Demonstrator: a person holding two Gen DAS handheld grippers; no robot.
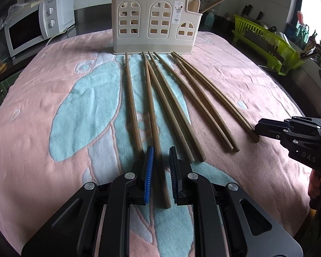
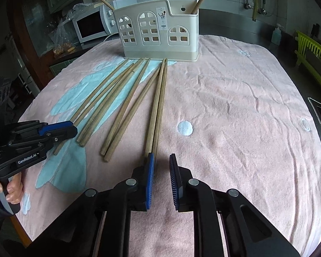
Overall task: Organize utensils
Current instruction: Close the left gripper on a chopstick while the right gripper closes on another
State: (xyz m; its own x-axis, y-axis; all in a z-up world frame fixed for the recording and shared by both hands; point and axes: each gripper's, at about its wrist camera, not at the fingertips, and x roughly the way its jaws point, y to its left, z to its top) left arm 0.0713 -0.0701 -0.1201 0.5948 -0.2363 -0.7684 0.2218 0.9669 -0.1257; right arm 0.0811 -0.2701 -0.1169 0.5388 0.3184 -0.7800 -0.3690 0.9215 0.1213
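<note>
My left gripper point(image 1: 161, 167) sits low at the near edge of the tabletop, jaws nearly closed w/ one chopstick point(image 1: 154, 124) running between the blue pads point(image 1: 148, 171); can't tell if they press it. Six more chopsticks point(image 1: 182, 107) fan out on the pink-and-teal towel point(image 1: 53, 128), tips toward the cream holder point(image 1: 154, 21) at the far edge, which has sticks standing in it. My right gripper point(image 1: 261, 128) comes in from the right edge, tips at the end of the rightmost chopstick point(image 1: 214, 94). Microwave point(image 1: 36, 25) far left, green rack point(image 1: 267, 42) far right.
</note>
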